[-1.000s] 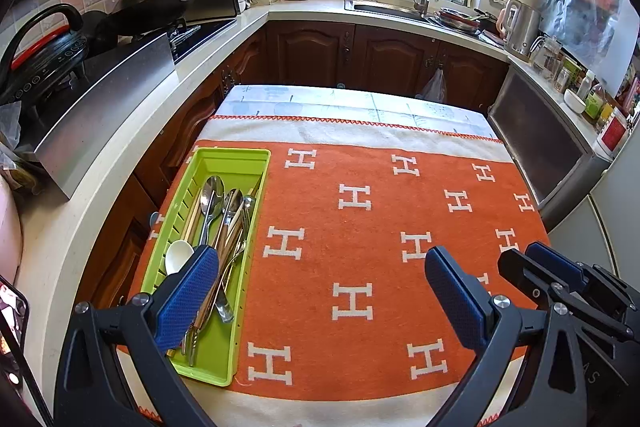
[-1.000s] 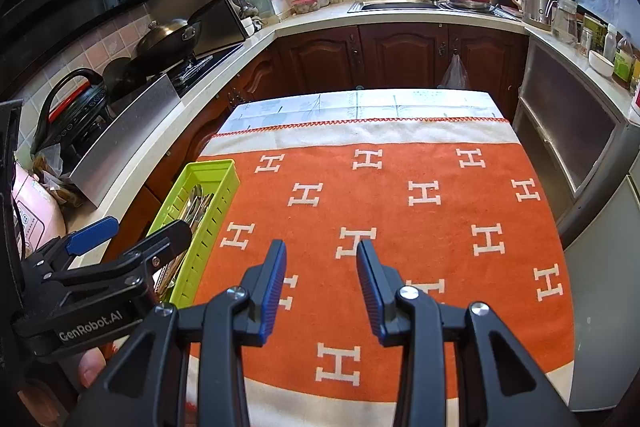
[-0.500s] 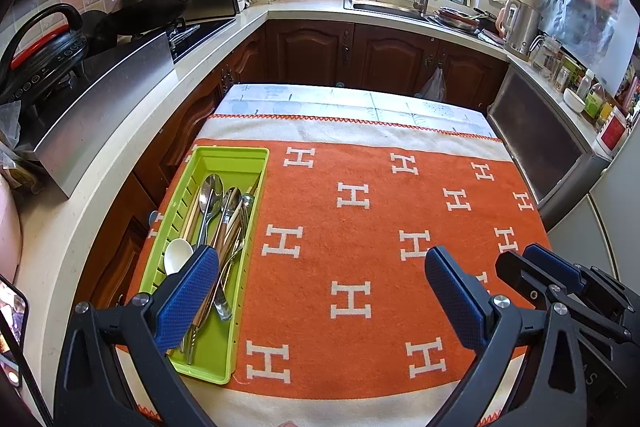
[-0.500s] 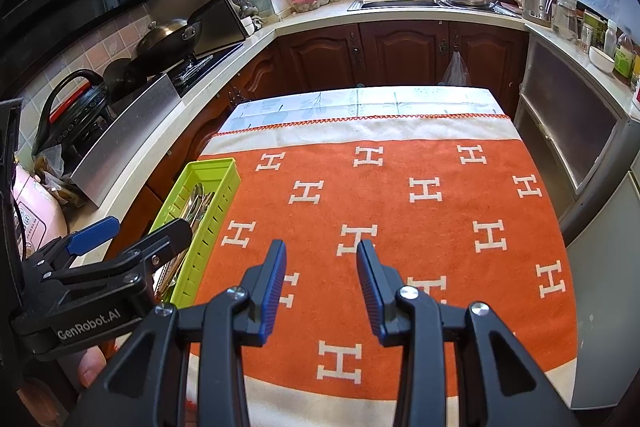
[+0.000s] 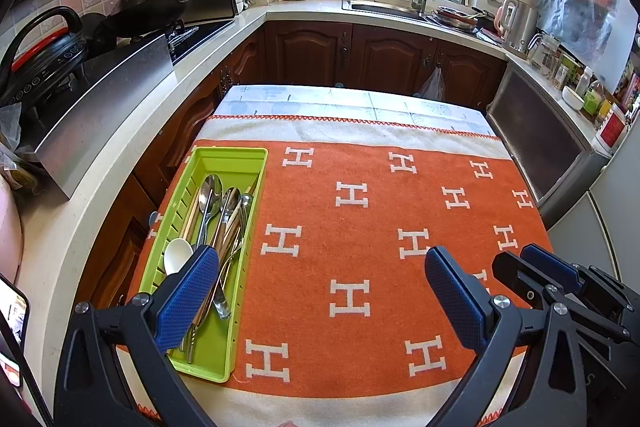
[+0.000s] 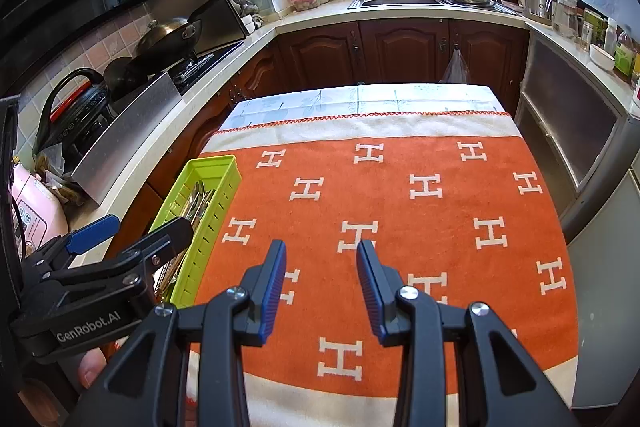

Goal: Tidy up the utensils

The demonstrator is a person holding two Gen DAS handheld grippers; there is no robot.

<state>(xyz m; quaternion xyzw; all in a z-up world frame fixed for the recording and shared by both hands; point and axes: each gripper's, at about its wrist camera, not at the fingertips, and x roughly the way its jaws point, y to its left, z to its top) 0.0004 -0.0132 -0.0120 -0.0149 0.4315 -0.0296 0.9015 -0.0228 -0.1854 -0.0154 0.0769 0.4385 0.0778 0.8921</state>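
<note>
White "GenRobot.AI" lettering marks the left gripper (image 6: pixel 120 247) body

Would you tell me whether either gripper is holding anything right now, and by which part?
Nothing is held: the left gripper and right gripper both stand open and empty above the orange cloth.

lime-green tray (image 5: pixel 256 227); orange cloth (image 5: pixel 380 267), white h pattern; blue gripper pads (image 6: pixel 276 287).

Both wrist views look steeply down, sharing the orange cloth (image 5: pixel 360 267) and green tray (image 6: pixel 216 187).
</note>
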